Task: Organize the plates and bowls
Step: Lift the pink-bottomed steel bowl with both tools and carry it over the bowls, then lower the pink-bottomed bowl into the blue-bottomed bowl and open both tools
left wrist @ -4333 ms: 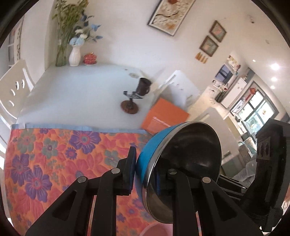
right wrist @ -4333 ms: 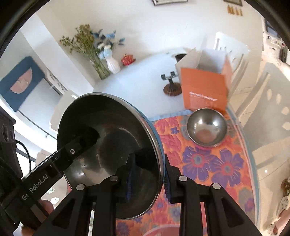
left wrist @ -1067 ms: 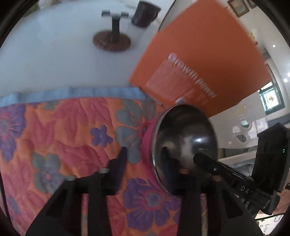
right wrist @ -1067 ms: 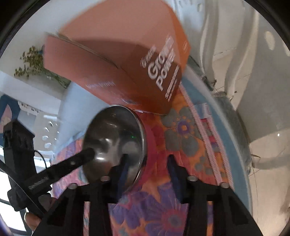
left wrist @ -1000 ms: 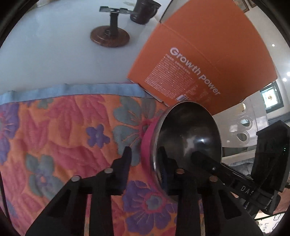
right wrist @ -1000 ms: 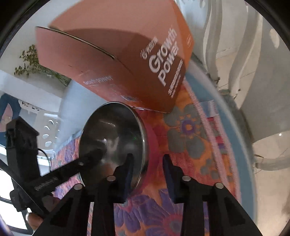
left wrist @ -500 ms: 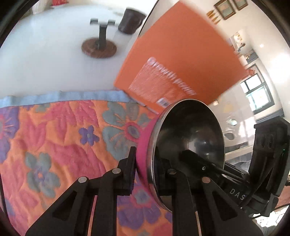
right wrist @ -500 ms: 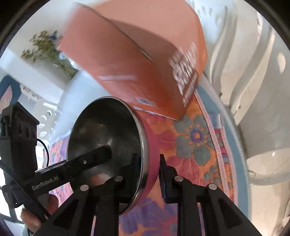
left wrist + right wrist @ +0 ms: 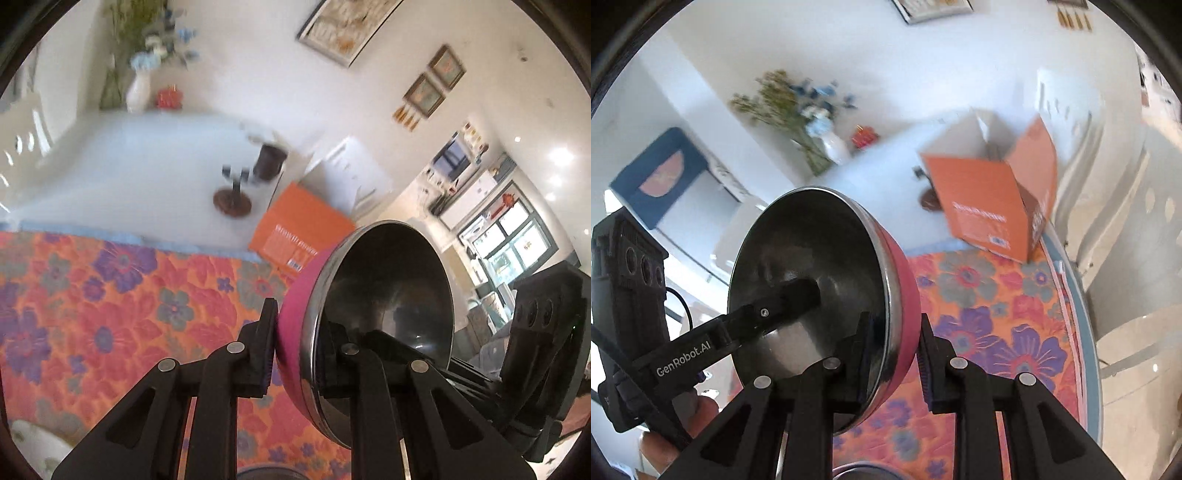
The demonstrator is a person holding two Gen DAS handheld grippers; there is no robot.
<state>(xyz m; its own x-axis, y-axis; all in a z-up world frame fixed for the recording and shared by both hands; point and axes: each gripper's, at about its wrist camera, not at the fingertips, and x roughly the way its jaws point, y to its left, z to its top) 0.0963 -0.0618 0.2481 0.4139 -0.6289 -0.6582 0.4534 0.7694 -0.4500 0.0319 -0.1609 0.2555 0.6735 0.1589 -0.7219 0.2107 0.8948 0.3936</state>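
One pink bowl (image 9: 295, 325), steel-lined, clenched at opposite rims by left tool (image 9: 295, 350) and right tool (image 9: 894, 354), steadying it above floral mat (image 9: 110, 295); orange box (image 9: 990, 206) at one o'clock.

"GenRobot.AI" on the left gripper (image 9: 768, 317) (white lettering); orange box (image 9: 990, 206) print seems illegible.

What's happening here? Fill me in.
A person is holding one pink bowl with both handheld grippers, tipped on its side above the floral mat. The left gripper and right gripper each clamp opposite parts of the rim, one finger inside the steel interior, one outside. An orange box stands open on the white table beyond.
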